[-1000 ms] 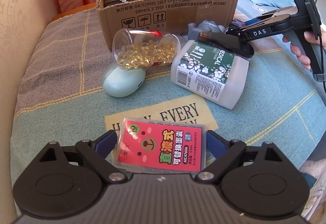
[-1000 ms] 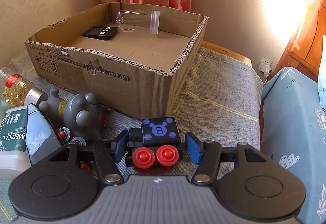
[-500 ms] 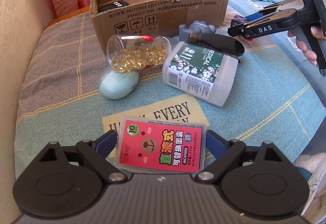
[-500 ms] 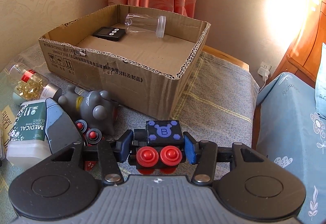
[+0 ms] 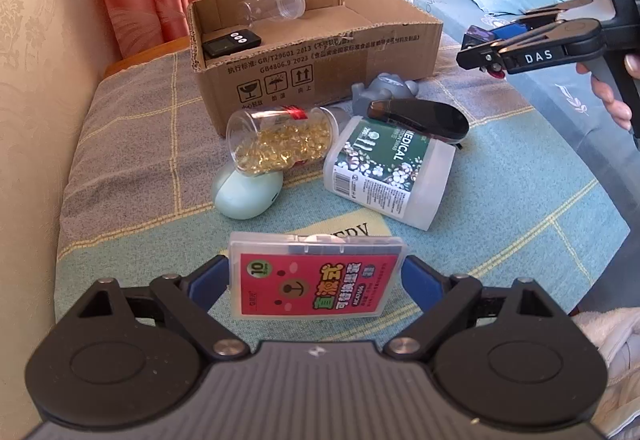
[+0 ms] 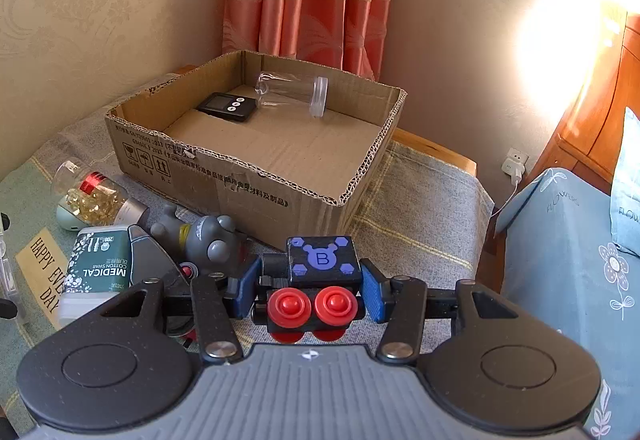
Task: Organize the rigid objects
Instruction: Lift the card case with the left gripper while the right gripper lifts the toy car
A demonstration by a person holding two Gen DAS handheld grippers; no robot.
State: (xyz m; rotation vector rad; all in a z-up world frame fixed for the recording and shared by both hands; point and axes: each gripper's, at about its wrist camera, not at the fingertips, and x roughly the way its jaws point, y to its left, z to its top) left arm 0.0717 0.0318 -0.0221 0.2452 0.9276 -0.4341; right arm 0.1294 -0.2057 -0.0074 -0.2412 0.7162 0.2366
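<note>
The left tongs (image 5: pixel 316 280) clamp a flat, clear plastic case (image 5: pixel 316 276) by its two short edges, the blue ribbed pads (image 5: pixel 208 282) pressed against its sides; the case has rounded corners and a glossy red label with a cartoon bear face. It is held above a woven, checked blanket (image 5: pixel 132 175) in teal and grey with thin yellow lines.

The right tongs (image 6: pixel 310 290) grip a small blocky toy vehicle (image 6: pixel 320 268), its black body topped by a purple panel with a "B" and fronted by two round red knobs. It hangs in the air just in front of the cardboard box (image 6: pixel 256 183).

On the blanket beyond the case lie a smooth, pale green egg-shaped case (image 5: pixel 248 195), a clear cylindrical bottle of golden capsules (image 5: pixel 280 139) lying on its side and resting on that egg shape, and a translucent rectangular cotton swab tub (image 5: pixel 388 175) with a dark green flowered label. A glossy black oval object (image 5: pixel 420 117) rests across the tub's far end, and a matte grey rubbery bear figure (image 6: pixel 208 236) lies just behind, near the box wall.

The box is shallow corrugated board with rough torn edges. Inside it, at the far end, lie an empty clear cylindrical jar (image 6: pixel 292 93) on its side and a flat black device with three pale buttons (image 6: pixel 228 105), next to each other.
</note>
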